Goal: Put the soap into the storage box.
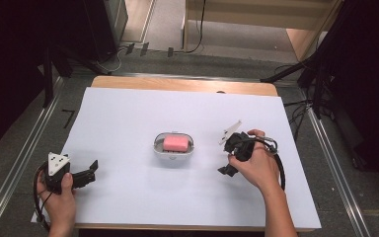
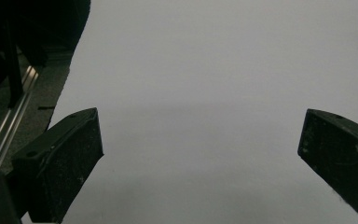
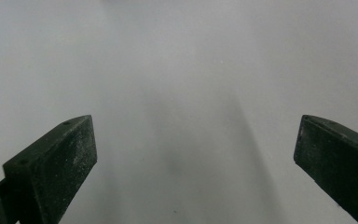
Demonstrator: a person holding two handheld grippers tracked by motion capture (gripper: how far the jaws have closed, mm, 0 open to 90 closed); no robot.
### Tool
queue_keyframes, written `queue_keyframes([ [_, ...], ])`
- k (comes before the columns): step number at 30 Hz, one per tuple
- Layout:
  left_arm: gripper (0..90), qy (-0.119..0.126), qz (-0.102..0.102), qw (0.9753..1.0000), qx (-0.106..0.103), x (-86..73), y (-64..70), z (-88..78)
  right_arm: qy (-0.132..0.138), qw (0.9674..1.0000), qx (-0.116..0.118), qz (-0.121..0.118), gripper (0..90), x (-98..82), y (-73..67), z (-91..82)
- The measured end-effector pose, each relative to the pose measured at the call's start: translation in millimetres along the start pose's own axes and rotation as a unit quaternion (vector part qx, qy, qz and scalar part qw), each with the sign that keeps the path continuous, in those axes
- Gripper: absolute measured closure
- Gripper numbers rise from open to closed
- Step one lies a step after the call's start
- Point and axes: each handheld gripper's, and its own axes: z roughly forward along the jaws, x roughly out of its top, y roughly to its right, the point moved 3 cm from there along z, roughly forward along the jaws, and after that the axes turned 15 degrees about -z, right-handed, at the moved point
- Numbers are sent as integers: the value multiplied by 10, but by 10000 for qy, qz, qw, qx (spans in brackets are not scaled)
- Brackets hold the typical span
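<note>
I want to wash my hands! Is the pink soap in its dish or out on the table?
In. The pink soap lies inside the white soap dish, whose rim rings it on the white table cover.

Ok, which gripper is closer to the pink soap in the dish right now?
Right. The right gripper sits just beside the soap and its dish, with a small gap. The left gripper is farther off, near the table's front left corner.

One pink sponge (image 1: 175, 143) lies in one white oval dish (image 1: 173, 153) at the middle of one white sheet (image 1: 128, 113) covering one wooden table (image 1: 182, 84). Two hand-held grippers: the left gripper (image 1: 90, 171) near left, the right gripper (image 1: 225, 157) right.
</note>
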Motion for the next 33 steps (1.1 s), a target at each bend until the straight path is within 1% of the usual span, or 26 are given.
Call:
queue_keyframes([
  [1, 1, 4, 2, 10000, 2, 0, 1, 1, 79, 10000, 10, -4, 0, -29, 0, -8],
  [5, 1, 10, 0, 10000, 3, 0, 0, 3, 67, 9999, -52, 68, 0, -156, -8, -47],
  [7, 1, 8, 13, 10000, 12, -1, 3, 3, 69, 9998, -88, 156, 0, -227, -17, -61],
  [11, 1, -9, 51, 10000, 18, -3, 6, 0, 136, 9995, -180, 210, 0, -356, -46, -91],
  [12, 1, -3, 51, 10000, 19, -3, 8, -1, 142, 9994, -178, 261, 0, -386, -62, -100],
  [14, 1, 3, 57, 10000, 21, -4, 10, -2, 181, 9993, -211, 258, 0, -446, -78, -114],
  [17, 1, 10, 62, 10000, 19, -5, 10, -2, 274, 9989, -222, 316, 0, -526, -112, -133],
  [19, 1, 2, 59, 10000, 21, -4, 11, -1, 328, 9982, -344, 374, 0, -579, -125, -158],
  [22, 1, 11, 63, 10000, 30, -5, 12, -1, 453, 9970, -390, 489, 0, -653, -147, -191],
  [26, 1, 23, 62, 10000, 22, -5, 11, -1, 444, 9965, -429, 561, 0, -744, -174, -207],
  [29, 1, 10, 103, 9999, 33, -7, 19, 0, 464, 9961, -480, 584, 0, -811, -199, -204],
  [32, 1, 0, 110, 9999, 25, -7, 18, -2, 519, 9953, -508, 647, 0, -891, -225, -183],
  [33, 1, 0, 112, 9999, 27, -7, 18, -2, 521, 9949, -504, 704, 0, -919, -240, -176],
])
